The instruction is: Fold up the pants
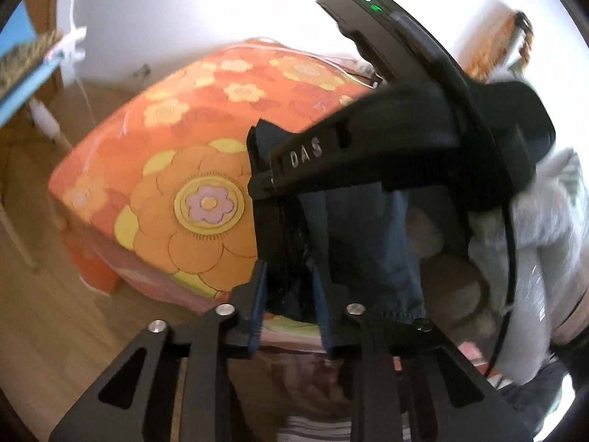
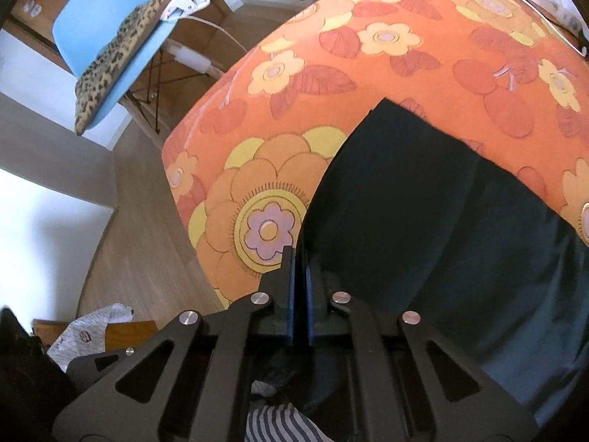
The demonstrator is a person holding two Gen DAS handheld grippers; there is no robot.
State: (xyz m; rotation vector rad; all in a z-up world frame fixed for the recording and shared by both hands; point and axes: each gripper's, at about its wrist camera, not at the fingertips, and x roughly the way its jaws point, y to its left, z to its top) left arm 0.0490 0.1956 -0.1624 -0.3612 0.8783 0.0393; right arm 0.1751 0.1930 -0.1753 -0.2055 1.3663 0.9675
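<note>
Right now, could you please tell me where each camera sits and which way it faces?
Left wrist: on the left gripper, looking down along its fingers at the bed corner; dark pants between the parted fingers, the right gripper crossing in front.
Right wrist: on the right gripper, looking down at the pants spread on the bed; fingers shut at the fabric's edge, a chair beyond.
Shared: bed, pants.

In the left wrist view, the right gripper (image 1: 368, 154) crosses in front and hides most of the pants (image 1: 371, 243); whether the left gripper (image 1: 289, 302) presses cloth cannot be told. The bed (image 1: 206, 147) is blurred. In the right wrist view, the pants (image 2: 423, 228) run off the right edge, and the chair (image 2: 110, 51) is cut off.
</note>
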